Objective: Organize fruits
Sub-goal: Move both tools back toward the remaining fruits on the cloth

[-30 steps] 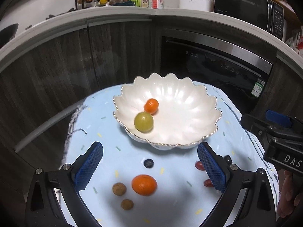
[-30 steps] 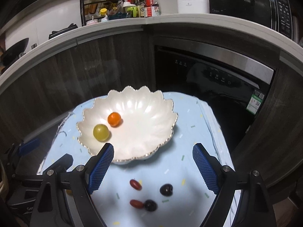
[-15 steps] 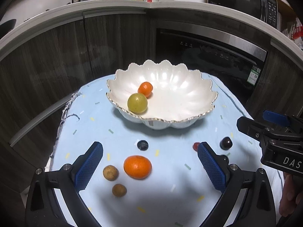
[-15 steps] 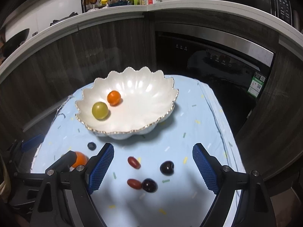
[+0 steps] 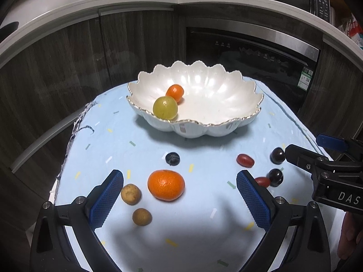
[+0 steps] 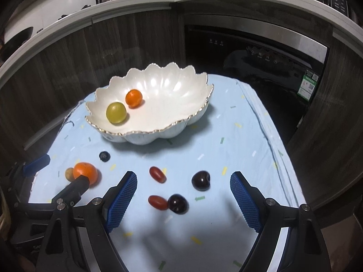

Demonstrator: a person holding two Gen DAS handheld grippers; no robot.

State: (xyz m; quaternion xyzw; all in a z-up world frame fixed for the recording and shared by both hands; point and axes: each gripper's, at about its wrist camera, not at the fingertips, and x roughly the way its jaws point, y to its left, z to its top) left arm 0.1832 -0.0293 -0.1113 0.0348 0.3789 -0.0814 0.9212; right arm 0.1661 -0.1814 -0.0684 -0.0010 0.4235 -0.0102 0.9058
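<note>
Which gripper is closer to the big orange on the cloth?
Left. The left gripper frames the big orange between its open fingers; the right gripper hovers farther right, over the dark fruits.

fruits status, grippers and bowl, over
Left gripper and right gripper open, empty. Bowl holds green fruit and small orange. Mandarin on cloth, path unobstructed.

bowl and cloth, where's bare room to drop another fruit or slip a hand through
The right half of the bowl is bare; the green fruit and small orange sit at its left. The cloth is open right of the bowl and in the strip before it. It is crowded nearer: tangerine with two brown fruits on the left, red and dark fruits on the right.
</note>
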